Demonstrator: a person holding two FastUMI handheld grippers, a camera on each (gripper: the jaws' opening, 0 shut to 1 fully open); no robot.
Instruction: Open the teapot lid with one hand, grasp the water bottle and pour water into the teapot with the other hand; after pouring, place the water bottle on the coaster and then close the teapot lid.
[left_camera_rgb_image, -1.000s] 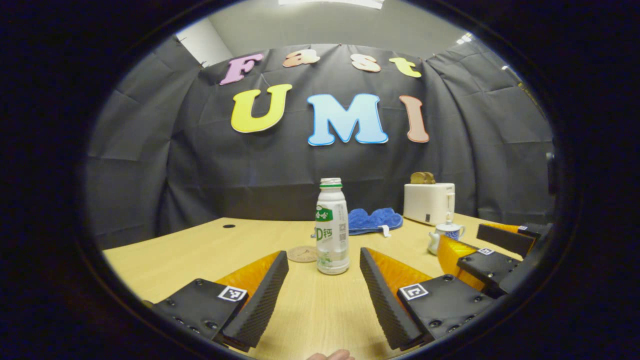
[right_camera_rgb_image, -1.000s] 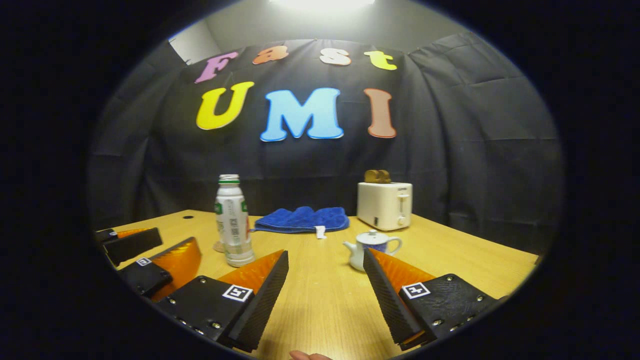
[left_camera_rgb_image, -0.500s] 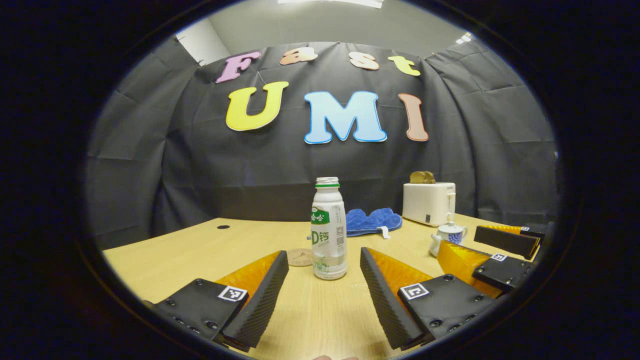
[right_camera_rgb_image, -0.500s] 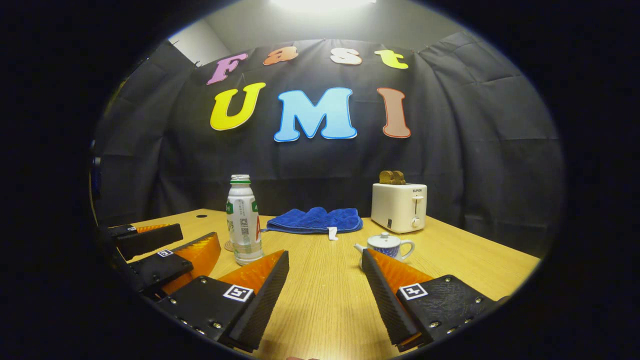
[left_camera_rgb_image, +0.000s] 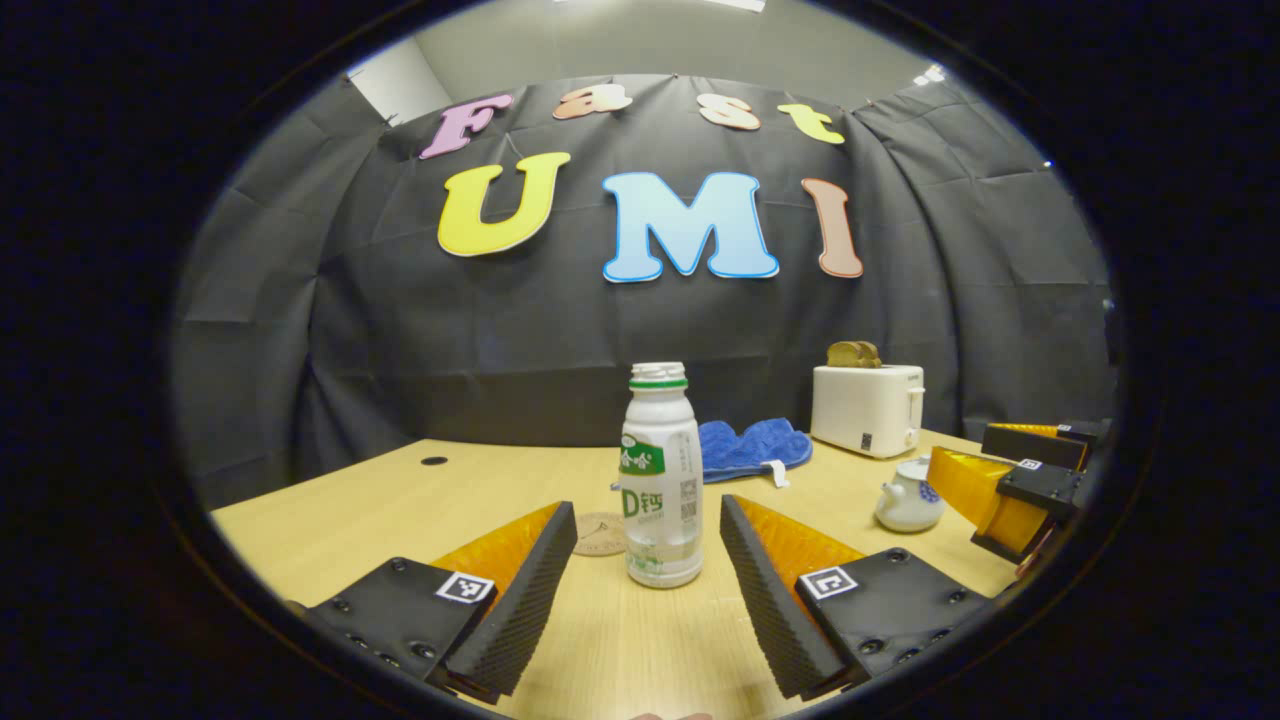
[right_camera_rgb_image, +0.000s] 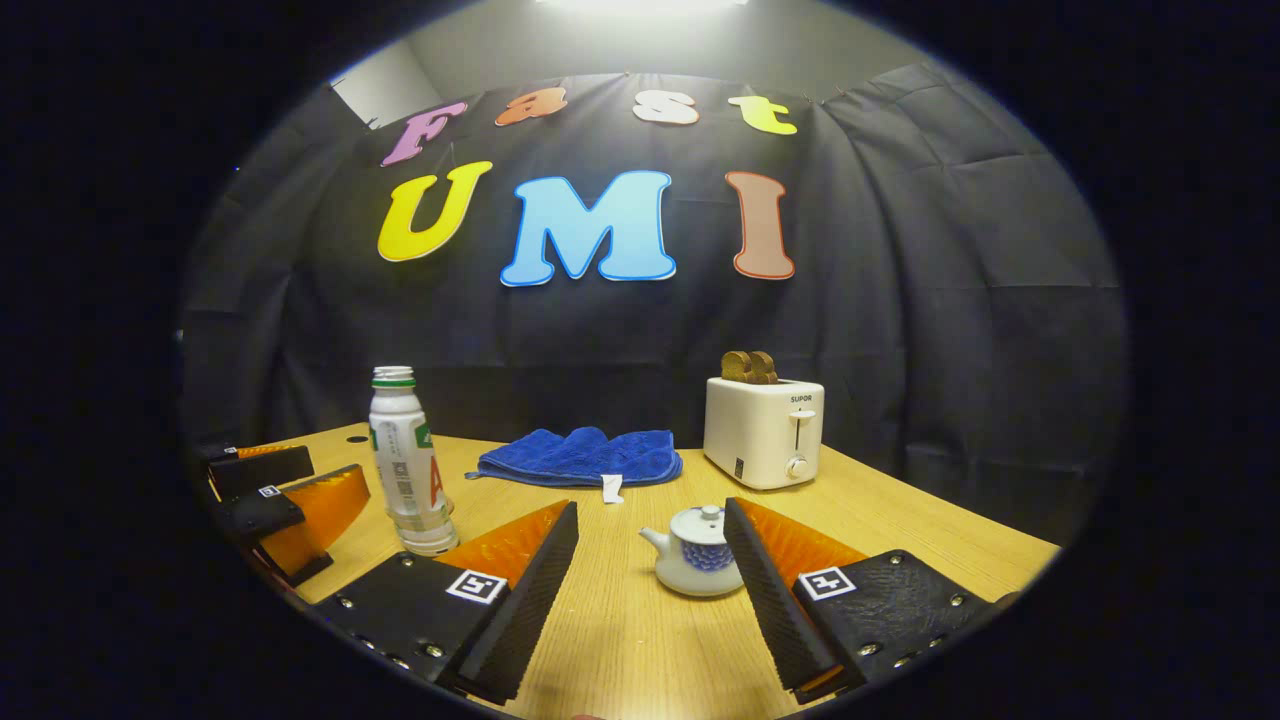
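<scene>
Comparing with a moment ago, I find my left gripper nearer the one water bottle, which stands upright on the table at twelve o'clock between its wide-open jaws, untouched. One coaster lies just behind the bottle at eleven o'clock. My right gripper, jaws also wide and holding nothing, has swung toward the one teapot, lid on, now at twelve o'clock just ahead of its fingers. Beyond lie one blue cloth and one toaster with toast at one o'clock; nothing blocks either approach.
</scene>
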